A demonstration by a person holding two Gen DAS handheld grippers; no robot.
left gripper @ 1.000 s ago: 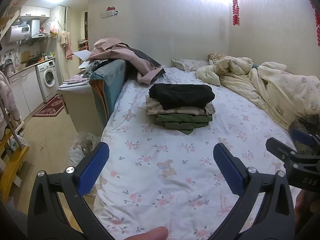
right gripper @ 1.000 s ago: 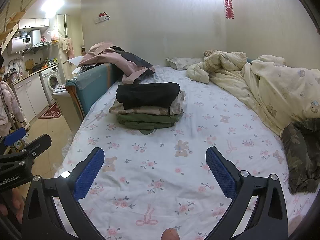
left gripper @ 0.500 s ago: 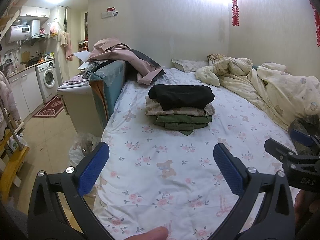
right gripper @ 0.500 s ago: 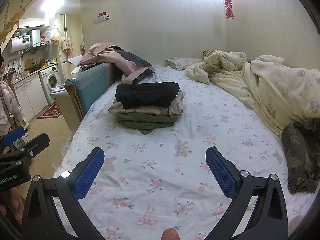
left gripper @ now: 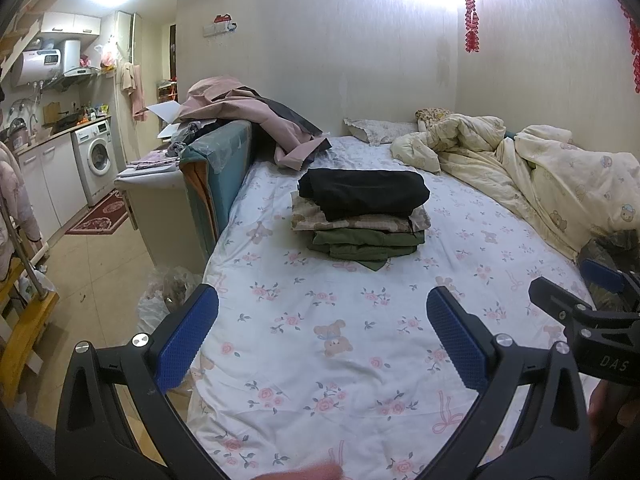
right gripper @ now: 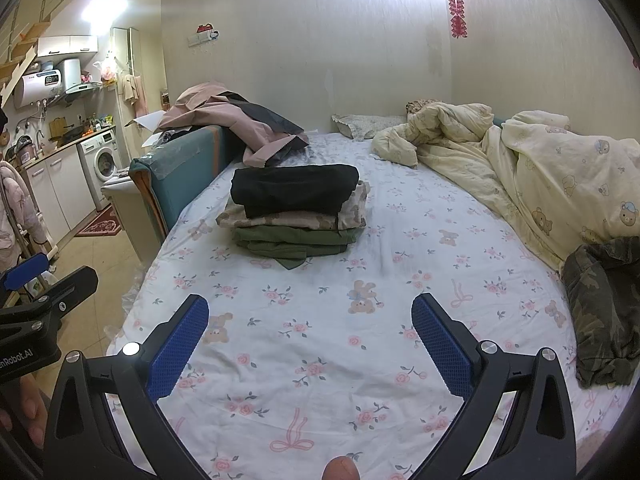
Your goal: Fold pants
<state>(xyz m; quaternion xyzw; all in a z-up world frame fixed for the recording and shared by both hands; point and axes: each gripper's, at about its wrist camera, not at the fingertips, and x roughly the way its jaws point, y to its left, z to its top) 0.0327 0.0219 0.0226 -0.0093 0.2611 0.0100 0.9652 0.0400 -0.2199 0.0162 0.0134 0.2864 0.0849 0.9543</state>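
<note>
A stack of folded clothes [left gripper: 362, 216] [right gripper: 296, 212] sits mid-bed, black pants on top, a beige printed piece and green pants beneath. Crumpled camouflage pants [right gripper: 604, 308] lie at the bed's right edge; in the left wrist view only a dark bit [left gripper: 616, 244] shows behind the other tool. My left gripper [left gripper: 322, 304] is open above the floral sheet [left gripper: 320, 360], nothing between its blue pads. My right gripper [right gripper: 310, 308] is likewise open and empty over the sheet [right gripper: 320, 360], left of the camouflage pants.
A cream quilt [right gripper: 540, 168] is heaped along the right wall side. A teal sofa back [left gripper: 216, 172] with pink clothing [left gripper: 248, 116] borders the bed's left. Beyond it are tiled floor [left gripper: 100, 264], a washing machine [left gripper: 94, 160] and kitchen cabinets. A pillow [right gripper: 360, 126] lies at the head.
Almost nothing differs: both views shift very slightly, and both grippers stay open at the same spread. The clothes have not moved.
</note>
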